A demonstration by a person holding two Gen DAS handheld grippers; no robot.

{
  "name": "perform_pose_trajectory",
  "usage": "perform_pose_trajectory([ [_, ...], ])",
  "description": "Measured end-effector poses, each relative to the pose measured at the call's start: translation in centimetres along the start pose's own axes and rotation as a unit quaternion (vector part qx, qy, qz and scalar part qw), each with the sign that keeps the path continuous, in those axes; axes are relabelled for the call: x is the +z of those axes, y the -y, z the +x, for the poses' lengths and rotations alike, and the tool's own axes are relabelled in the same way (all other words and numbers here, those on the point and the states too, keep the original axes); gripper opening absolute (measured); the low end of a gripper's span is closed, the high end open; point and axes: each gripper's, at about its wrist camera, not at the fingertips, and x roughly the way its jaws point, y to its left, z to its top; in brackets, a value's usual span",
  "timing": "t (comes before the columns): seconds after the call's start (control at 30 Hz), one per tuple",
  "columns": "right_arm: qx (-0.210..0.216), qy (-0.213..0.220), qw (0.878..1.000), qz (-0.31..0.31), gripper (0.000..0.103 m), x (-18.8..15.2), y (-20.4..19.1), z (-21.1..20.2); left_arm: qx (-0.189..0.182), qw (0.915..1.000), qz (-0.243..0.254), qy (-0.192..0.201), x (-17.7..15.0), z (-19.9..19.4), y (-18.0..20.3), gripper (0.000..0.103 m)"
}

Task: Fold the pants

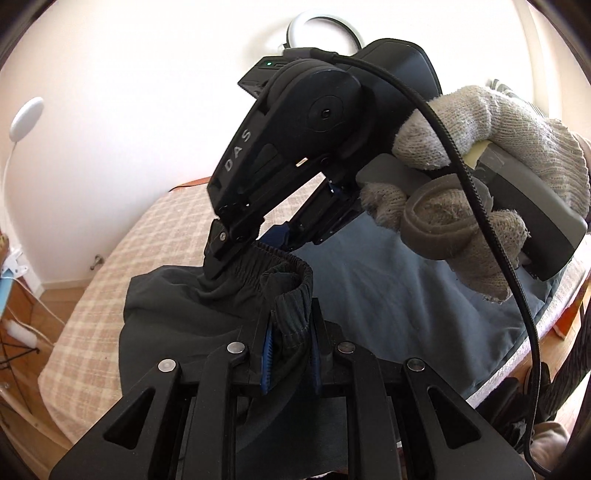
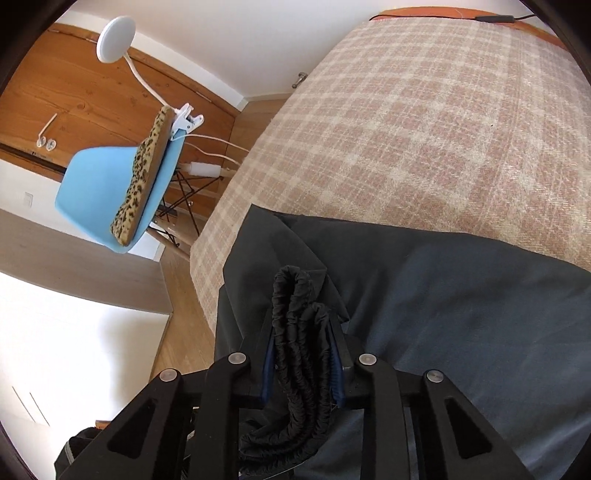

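Observation:
Dark grey pants [image 1: 369, 288] lie on a bed with a beige checked blanket [image 1: 110, 295]. My left gripper [image 1: 290, 347] is shut on the elastic waistband [image 1: 291, 295], bunched between its blue pads. My right gripper [image 1: 243, 251], held by a gloved hand [image 1: 480, 177], comes in from the upper right and pinches the same waistband a little farther along. In the right wrist view the right gripper [image 2: 304, 354] is shut on the gathered black waistband [image 2: 295, 332], with the pants [image 2: 461, 332] spread over the blanket [image 2: 424, 129].
A blue chair [image 2: 99, 192] with a leopard cushion and a clip-on white lamp [image 2: 114, 33] stands on the wooden floor beside the bed. A black cable [image 1: 480, 221] runs across the gloved hand. The bed's edge [image 2: 207, 258] is close to the pants.

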Motion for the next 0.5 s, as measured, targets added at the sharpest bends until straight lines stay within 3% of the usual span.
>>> perform_pose_trajectory([
  [0.5, 0.084, 0.135, 0.987, 0.006, 0.017, -0.8, -0.3, -14.9, -0.062, 0.996, 0.063, -0.01, 14.2, -4.9, 3.3, 0.014],
])
